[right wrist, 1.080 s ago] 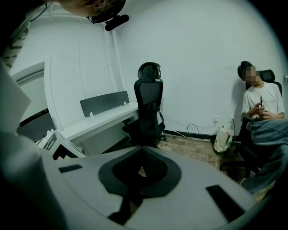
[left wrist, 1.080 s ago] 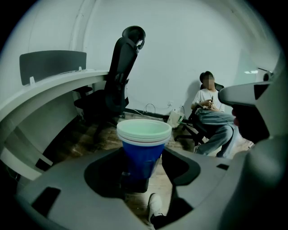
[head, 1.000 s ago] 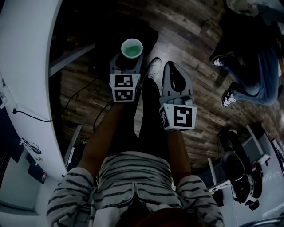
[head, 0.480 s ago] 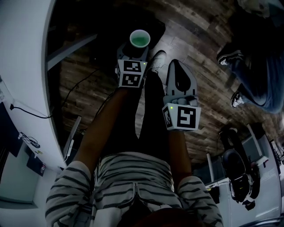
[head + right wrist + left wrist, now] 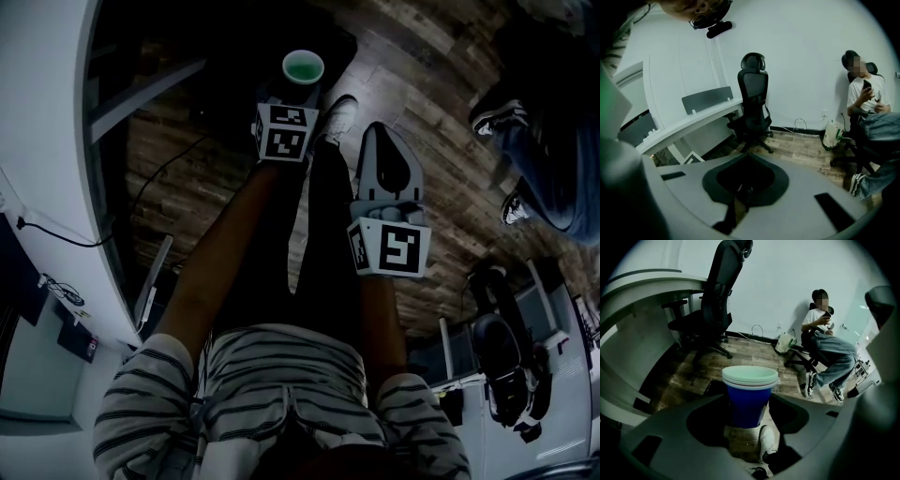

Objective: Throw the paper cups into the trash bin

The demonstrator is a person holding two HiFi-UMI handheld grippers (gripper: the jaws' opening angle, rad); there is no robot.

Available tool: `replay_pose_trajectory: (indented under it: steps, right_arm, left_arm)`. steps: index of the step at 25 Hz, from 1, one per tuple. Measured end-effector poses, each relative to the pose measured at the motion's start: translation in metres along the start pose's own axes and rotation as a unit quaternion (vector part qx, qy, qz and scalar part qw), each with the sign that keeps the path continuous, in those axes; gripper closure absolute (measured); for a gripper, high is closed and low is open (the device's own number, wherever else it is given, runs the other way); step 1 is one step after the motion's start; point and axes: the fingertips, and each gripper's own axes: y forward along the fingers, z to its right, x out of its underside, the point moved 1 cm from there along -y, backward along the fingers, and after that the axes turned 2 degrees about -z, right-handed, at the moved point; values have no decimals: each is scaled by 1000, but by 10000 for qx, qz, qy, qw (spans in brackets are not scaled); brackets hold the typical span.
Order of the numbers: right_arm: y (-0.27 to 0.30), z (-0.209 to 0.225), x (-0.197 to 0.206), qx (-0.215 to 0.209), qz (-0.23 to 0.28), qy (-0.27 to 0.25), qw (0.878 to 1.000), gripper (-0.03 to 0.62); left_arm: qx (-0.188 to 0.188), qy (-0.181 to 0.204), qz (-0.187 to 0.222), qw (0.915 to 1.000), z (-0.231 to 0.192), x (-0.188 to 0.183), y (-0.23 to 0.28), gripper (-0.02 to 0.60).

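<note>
Several nested blue paper cups (image 5: 749, 399) sit clamped between your left fingers (image 5: 667, 430), which are spread wide. Your right fingers (image 5: 811, 187) are closed and empty. Let go early and the stack may separate onto the wooden floor (image 5: 740, 357).

no text, brand or number you can read here. only signs: square black-and-white code markers (image 5: 284, 132) on cubes of left gripper (image 5: 301, 84) and right gripper (image 5: 382, 139). print on white bag (image 5: 786, 343) too blurred.
</note>
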Motion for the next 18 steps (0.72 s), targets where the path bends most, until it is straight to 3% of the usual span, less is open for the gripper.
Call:
replay_pose_trajectory:
  steps: [18]
  right_arm:
    - [10, 5, 18, 39, -141, 59, 9999, 583]
  left_arm:
    - [53, 25, -376, 9993, -11, 13, 51, 305]
